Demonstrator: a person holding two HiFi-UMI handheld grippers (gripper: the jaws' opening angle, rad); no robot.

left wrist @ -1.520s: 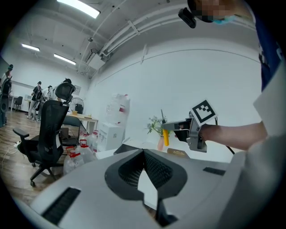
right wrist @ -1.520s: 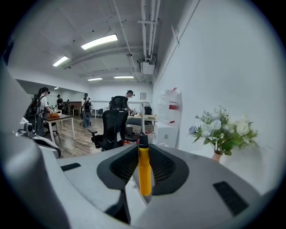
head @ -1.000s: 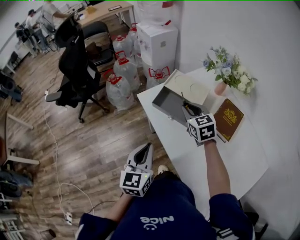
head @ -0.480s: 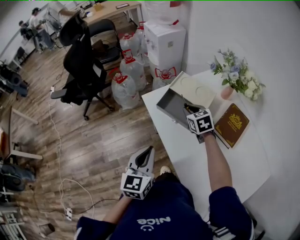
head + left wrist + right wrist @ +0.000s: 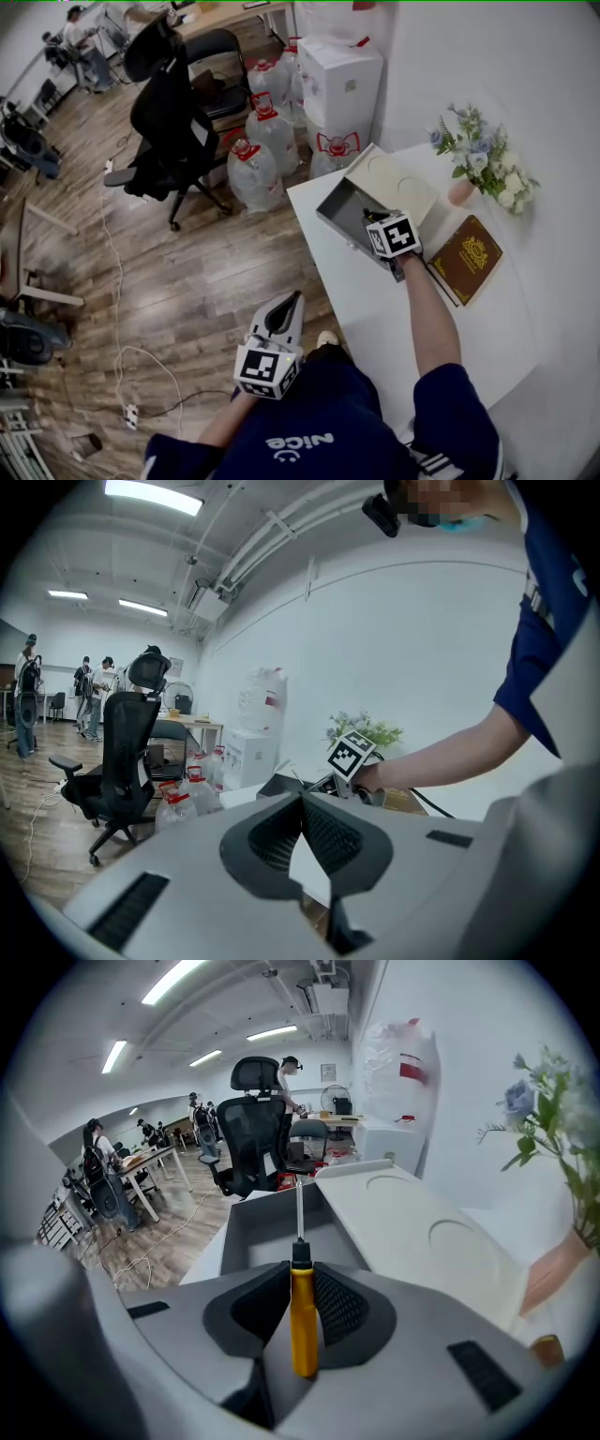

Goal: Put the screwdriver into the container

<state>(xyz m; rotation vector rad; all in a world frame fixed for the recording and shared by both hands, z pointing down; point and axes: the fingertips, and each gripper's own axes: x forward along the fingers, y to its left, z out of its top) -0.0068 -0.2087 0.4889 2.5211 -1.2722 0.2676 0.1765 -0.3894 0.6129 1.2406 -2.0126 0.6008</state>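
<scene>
- Centre right of the head view: the right gripper [image 5: 375, 221] has sunk toward the open grey container [image 5: 339, 212]. Its jaws clamp the yellow-handled screwdriver [image 5: 302, 1318], shaft aimed into the box, so release is probably next.
- Lower centre: left gripper [image 5: 287, 313], jaws closed, empty.
- White table [image 5: 375, 314] bears book [image 5: 466, 258] and flowers [image 5: 483, 169]; office chair [image 5: 173, 122] and water bottles [image 5: 255, 173] stand on the wood floor [image 5: 187, 272] at left.

Screwdriver [image 5: 302, 1321]: showing a glossy yellow plastic handle and a bright, polished metal shaft.
Container [image 5: 272, 1232]: presenting smooth, matt grey walls.
Table [image 5: 366, 300]: showing a smooth white top.
Floor [image 5: 206, 281]: showing wood-grain planks, faintly shining.
</scene>
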